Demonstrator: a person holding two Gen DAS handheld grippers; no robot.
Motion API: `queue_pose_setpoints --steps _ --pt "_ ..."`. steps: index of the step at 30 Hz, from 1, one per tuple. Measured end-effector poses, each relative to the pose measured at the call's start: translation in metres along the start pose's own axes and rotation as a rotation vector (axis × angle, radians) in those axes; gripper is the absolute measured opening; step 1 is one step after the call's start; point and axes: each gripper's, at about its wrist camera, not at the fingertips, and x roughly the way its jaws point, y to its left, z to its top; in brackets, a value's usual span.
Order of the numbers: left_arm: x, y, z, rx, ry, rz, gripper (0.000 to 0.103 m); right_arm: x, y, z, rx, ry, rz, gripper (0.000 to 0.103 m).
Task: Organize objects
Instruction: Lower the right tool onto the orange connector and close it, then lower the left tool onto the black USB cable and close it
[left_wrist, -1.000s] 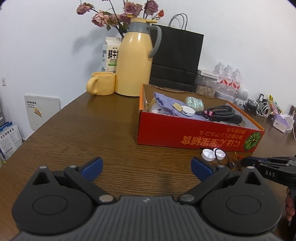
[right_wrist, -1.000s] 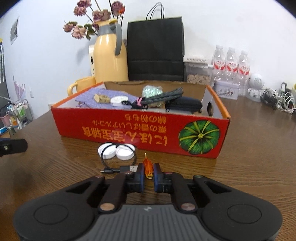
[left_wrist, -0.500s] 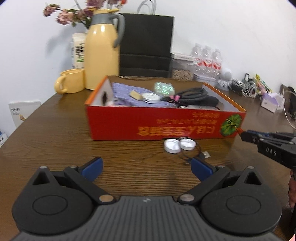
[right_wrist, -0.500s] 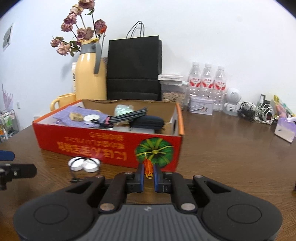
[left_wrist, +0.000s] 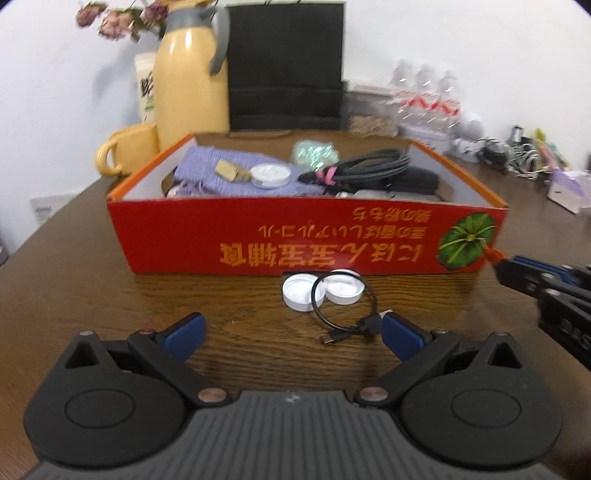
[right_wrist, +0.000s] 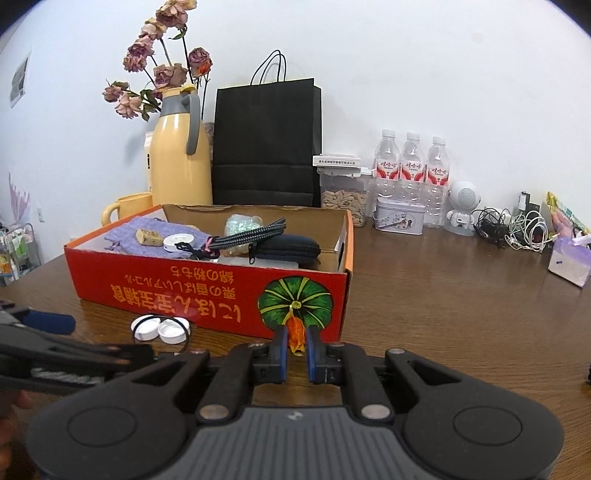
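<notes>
While upside-down orange script on the red box (right_wrist: 207, 291) stays unreadable | right gripper (right_wrist: 296, 349) fingers pinch a small orange scrap (right_wrist: 295, 332) before the box's pumpkin picture | left gripper (left_wrist: 291, 336) fingers spread wide | bottle caps (left_wrist: 321, 287) and black cable (left_wrist: 345, 314) on the desk (right_wrist: 443, 295) before the box, cable plug partly hidden.

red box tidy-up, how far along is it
Done: the red box already holds a purple cloth, a braided cable and a black pouch. In hand: the right gripper is shut on a small orange item. Left: two white caps and a black cable on the table, ahead of the open left gripper.
</notes>
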Motion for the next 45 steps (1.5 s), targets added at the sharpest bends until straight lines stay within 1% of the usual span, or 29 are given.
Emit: queue_pose_setpoints --steps 2,6,11,14,16,17,18,19,21,25,26,28,29,30,33,34,35,37,38,39,42,45 --pt "0.004 0.0 0.002 -0.021 0.008 0.007 0.103 0.001 -0.002 0.0 0.01 0.006 0.006 0.009" --pt "0.008 -0.006 0.003 -0.026 0.014 0.024 0.103 0.0 -0.003 -0.001 0.015 0.0 0.01 0.009" --pt "0.008 -0.02 0.003 -0.013 0.012 -0.003 0.103 0.001 -0.004 -0.001 0.026 0.005 0.0 0.009" --pt "0.014 -0.026 0.002 -0.007 0.023 0.009 0.103 0.002 -0.006 -0.001 0.04 0.013 -0.008 0.009" --pt "0.016 -0.026 0.001 -0.008 0.035 0.015 0.101 0.002 -0.006 -0.001 0.04 0.013 -0.01 0.009" --pt "0.015 -0.025 0.001 -0.011 0.029 0.01 0.094 0.002 -0.006 -0.001 0.039 0.013 -0.01 0.009" --pt "0.013 -0.024 0.001 -0.019 0.02 -0.007 0.083 0.002 -0.006 -0.001 0.038 0.014 -0.01 0.009" --pt "0.01 -0.023 0.001 -0.023 0.011 -0.018 0.077 0.002 -0.006 -0.001 0.038 0.014 -0.009 0.009" --pt "0.007 -0.023 0.0 -0.021 0.0 -0.03 0.054 0.003 -0.006 -0.001 0.038 0.014 -0.009 0.009" --pt "0.002 -0.022 -0.003 -0.008 -0.01 -0.059 0.034 0.003 -0.007 -0.001 0.041 0.012 -0.009 0.009" --pt "0.0 -0.019 -0.004 -0.011 -0.01 -0.068 0.024 0.003 -0.007 -0.001 0.044 0.015 -0.004 0.009" --pt "-0.001 -0.015 -0.005 -0.013 -0.009 -0.087 0.021 0.002 -0.007 -0.001 0.044 0.011 -0.004 0.009" --pt "-0.003 -0.013 -0.007 -0.009 -0.009 -0.091 0.016 0.002 -0.006 -0.001 0.043 0.011 -0.003 0.009" --pt "-0.004 -0.011 -0.008 -0.006 -0.01 -0.096 0.012 0.002 -0.006 -0.002 0.043 0.011 -0.004 0.009" --pt "-0.008 -0.006 -0.01 -0.008 -0.013 -0.106 0.012 0.002 -0.006 -0.002 0.042 0.011 -0.005 0.009" --pt "-0.009 -0.005 -0.01 -0.012 -0.016 -0.109 0.012 0.002 -0.006 -0.002 0.04 0.011 -0.006 0.009" --pt "-0.011 -0.004 -0.01 -0.015 -0.023 -0.115 0.015 0.002 -0.006 -0.001 0.039 0.012 -0.007 0.009" --pt "-0.012 -0.005 -0.008 -0.014 -0.03 -0.126 0.042 0.002 -0.006 -0.001 0.038 0.013 -0.008 0.009" --pt "-0.011 -0.007 -0.007 -0.011 -0.031 -0.127 0.065 0.002 -0.005 -0.001 0.038 0.014 -0.009 0.01" --pt "-0.011 -0.009 -0.007 -0.008 -0.038 -0.123 0.068 0.002 -0.005 -0.001 0.039 0.015 -0.009 0.01" --pt "-0.006 -0.018 -0.001 0.006 -0.045 -0.124 0.068 0.003 -0.005 -0.001 0.037 0.018 -0.01 0.01" --pt "0.01 -0.028 0.004 0.01 0.002 -0.087 0.068 0.003 -0.005 -0.001 0.037 0.018 -0.009 0.009"
